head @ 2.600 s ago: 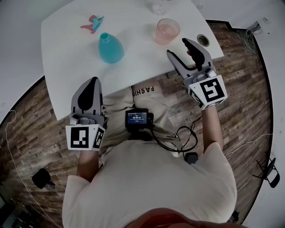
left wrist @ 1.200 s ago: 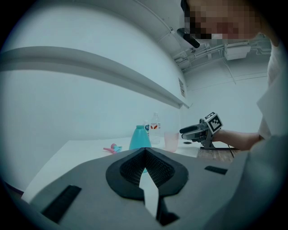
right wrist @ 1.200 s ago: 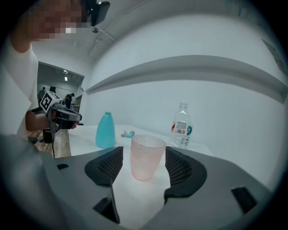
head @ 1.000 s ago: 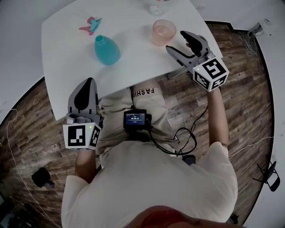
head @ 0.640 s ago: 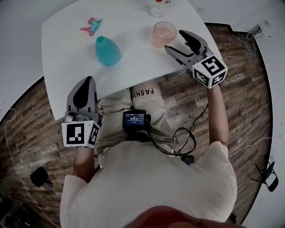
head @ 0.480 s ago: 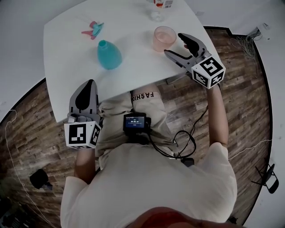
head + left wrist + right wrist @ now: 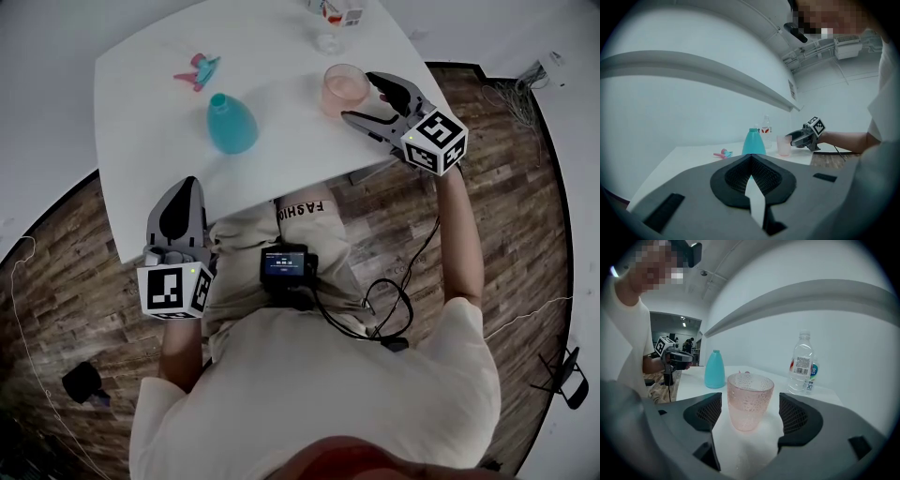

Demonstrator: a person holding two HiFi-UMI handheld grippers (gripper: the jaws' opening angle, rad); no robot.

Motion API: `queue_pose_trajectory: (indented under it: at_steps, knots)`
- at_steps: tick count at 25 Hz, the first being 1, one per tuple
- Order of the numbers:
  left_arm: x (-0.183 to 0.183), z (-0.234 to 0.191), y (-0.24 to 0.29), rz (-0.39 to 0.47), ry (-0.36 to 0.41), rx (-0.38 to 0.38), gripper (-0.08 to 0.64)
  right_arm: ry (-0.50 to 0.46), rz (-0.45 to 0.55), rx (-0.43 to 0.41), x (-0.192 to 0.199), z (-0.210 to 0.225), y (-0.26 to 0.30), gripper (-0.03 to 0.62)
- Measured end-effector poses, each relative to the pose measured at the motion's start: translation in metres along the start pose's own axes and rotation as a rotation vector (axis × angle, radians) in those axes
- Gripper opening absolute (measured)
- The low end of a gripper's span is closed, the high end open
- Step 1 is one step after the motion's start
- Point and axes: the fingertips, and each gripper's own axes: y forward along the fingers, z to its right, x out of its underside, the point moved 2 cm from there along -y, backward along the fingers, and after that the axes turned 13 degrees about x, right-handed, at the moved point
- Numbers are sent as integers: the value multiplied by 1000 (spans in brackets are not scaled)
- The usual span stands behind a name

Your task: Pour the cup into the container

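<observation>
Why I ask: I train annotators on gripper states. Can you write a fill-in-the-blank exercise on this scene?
1. The right gripper stands with its jaws ____ on either side of the pink cup, not touching it.
2. The left gripper has its jaws ____, with nothing between them.
3. The teal bottle stands on the white ____.
Missing words: open; shut; table.
Note: the right gripper's jaws have just been opening.

One white table (image 7: 141,122) carries four items: one pink cup (image 7: 345,87) near its right edge, one teal container (image 7: 232,124) mid-table, one clear plastic bottle (image 7: 335,17) at the far edge, and one small pink-and-teal spray head (image 7: 197,69) toward the far-left corner. Grippers number two: left gripper (image 7: 182,185), right gripper (image 7: 364,97).
</observation>
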Motion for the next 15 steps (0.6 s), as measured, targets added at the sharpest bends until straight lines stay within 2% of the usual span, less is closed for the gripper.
queue_pose_trajectory:
  at_steps: [15]
  knots:
    - [-3,-5,-6,17,7,-10,12,-38,-18,-66,-2,-1,12,364]
